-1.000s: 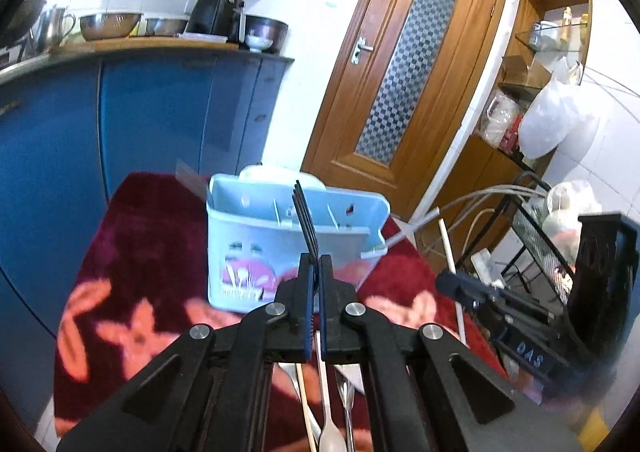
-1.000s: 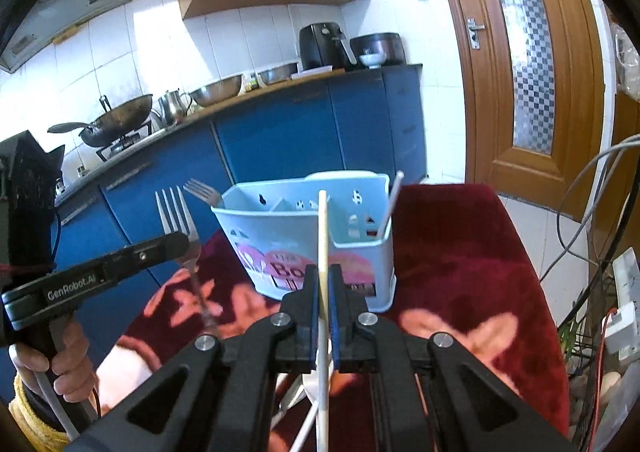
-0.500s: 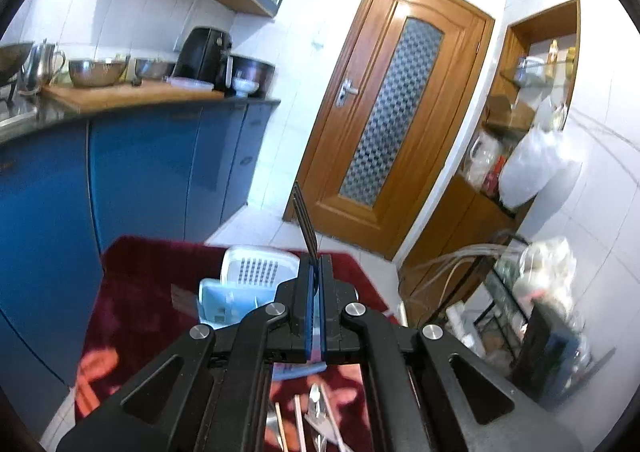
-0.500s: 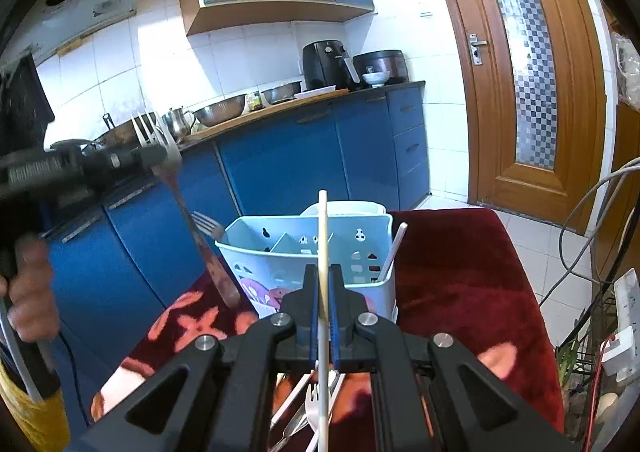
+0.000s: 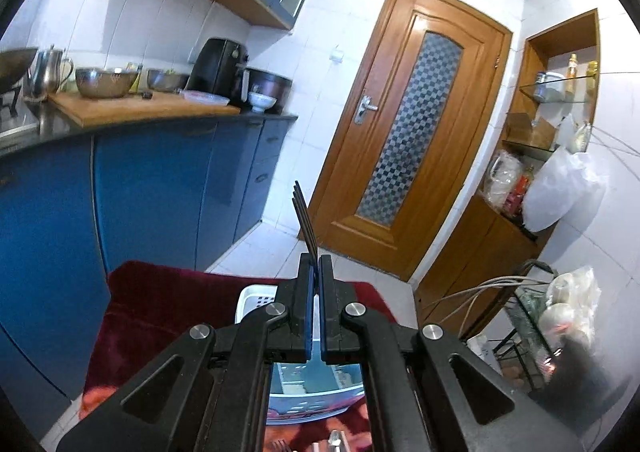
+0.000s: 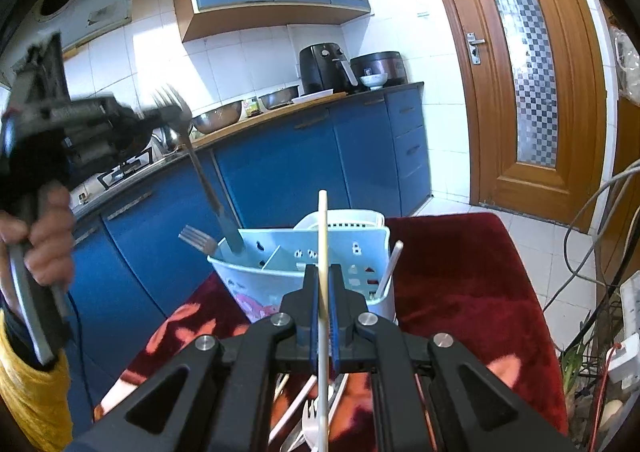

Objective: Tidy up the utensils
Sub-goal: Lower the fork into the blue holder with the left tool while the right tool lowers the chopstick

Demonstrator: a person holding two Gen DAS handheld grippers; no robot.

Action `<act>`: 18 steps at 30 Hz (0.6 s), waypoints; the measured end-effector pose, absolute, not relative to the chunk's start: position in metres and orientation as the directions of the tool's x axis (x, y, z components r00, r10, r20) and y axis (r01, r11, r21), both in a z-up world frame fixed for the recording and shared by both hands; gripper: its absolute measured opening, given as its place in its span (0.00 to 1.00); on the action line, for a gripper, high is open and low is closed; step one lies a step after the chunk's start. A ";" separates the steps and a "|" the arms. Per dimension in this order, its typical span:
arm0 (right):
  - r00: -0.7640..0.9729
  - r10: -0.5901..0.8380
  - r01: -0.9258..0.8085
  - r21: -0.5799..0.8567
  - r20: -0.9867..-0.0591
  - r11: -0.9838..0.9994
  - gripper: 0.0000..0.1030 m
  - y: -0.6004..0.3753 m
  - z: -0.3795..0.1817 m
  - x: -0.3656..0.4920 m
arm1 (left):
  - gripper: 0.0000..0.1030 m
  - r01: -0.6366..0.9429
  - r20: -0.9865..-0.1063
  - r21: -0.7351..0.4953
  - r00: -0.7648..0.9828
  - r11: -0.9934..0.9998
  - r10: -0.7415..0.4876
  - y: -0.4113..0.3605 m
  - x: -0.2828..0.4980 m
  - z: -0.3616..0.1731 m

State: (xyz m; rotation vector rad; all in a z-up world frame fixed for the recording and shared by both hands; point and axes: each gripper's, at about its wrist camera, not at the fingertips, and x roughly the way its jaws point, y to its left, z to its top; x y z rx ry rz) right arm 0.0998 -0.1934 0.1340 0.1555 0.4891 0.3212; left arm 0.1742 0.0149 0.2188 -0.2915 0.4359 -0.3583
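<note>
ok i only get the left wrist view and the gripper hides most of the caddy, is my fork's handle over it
observer: Yes. The right wrist view shows the fork tilted, with its handle tip just inside the left end of the caddy.
operator: anything in that slot
observer: A second fork, tines up, leaning out over the left rim.
operator: and the right gripper
observer: The right gripper is shut on a white utensil, which is not in the caddy.
</note>
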 end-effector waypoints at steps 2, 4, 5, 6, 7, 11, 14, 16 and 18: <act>0.841 0.336 -0.263 0.223 -0.425 0.939 0.06 -0.192 0.137 0.105 | 0.00 0.260 -0.375 -0.347 0.842 0.901 -0.387 0.015 0.181 0.206; 0.851 0.330 -0.258 0.221 -0.409 0.941 0.06 -0.189 0.140 0.113 | 0.00 0.245 -0.400 -0.351 0.833 0.904 -0.381 0.016 0.189 0.192; 0.856 0.325 -0.255 0.219 -0.401 0.942 0.06 -0.187 0.142 0.116 | 0.00 0.240 -0.407 -0.353 0.831 0.905 -0.379 0.016 0.191 0.187; 0.862 0.320 -0.250 0.219 -0.394 0.943 0.06 -0.186 0.143 0.120 | 0.00 0.232 -0.416 -0.355 0.828 0.906 -0.375 0.018 0.194 0.181; 0.864 0.317 -0.247 0.221 -0.390 0.944 0.06 -0.186 0.145 0.124 | 0.00 0.225 -0.425 -0.357 0.825 0.907 -0.372 0.019 0.197 0.175; 0.890 0.292 -0.220 0.233 -0.350 0.947 0.06 -0.186 0.150 0.144 | 0.00 0.222 -0.439 -0.374 0.813 0.900 -0.383 0.023 0.201 0.159; 0.916 0.260 -0.196 0.223 -0.306 0.955 0.06 -0.182 0.155 0.158 | 0.00 0.225 -0.443 -0.382 0.807 0.896 -0.391 0.024 0.203 0.152; 0.932 0.234 -0.181 0.206 -0.277 0.962 0.06 -0.179 0.157 0.164 | 0.00 0.229 -0.442 -0.383 0.805 0.895 -0.395 0.025 0.204 0.149; 0.953 0.196 -0.157 0.178 -0.231 0.971 0.06 -0.173 0.159 0.171 | 0.00 0.233 -0.443 -0.379 0.804 0.896 -0.397 0.023 0.204 0.147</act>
